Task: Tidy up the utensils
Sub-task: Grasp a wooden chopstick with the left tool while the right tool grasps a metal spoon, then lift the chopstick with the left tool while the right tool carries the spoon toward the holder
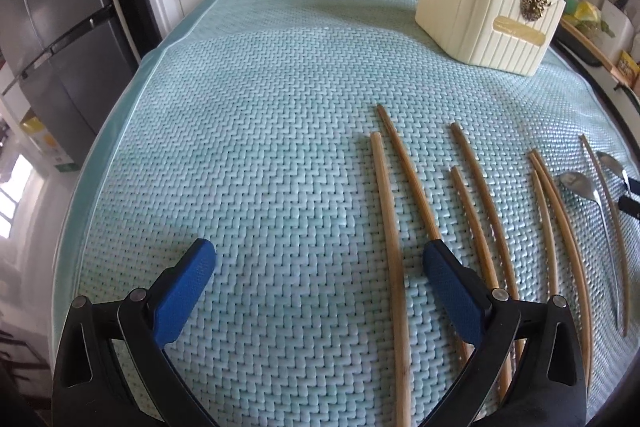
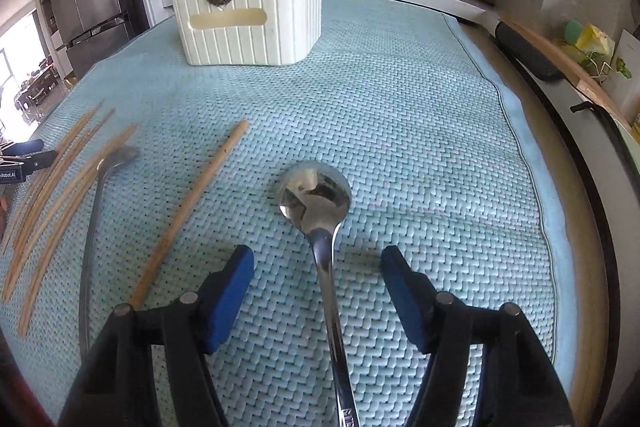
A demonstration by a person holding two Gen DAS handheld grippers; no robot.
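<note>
While the right gripper (image 2: 316, 291) hangs with its blue pads parted on either side of the shiny steel spoon's (image 2: 316, 203) handle, not pressing it, the spoon lies flat on the woven pale-green mat (image 2: 400, 131) covering the tabletop. Spread wide and empty, the left gripper (image 1: 316, 283) hovers beside 7 long wooden chopsticks (image 1: 390, 227). Farther back stands the cream ribbed plastic holder (image 2: 248, 11)

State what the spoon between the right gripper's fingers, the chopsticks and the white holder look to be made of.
Spoon: polished metal, likely stainless steel; its bowl mirrors the room. Chopsticks: bamboo or wood, matte tan with faint grain. Holder: glossy cream ribbed body, plastic or ceramic, unclear which.
</note>
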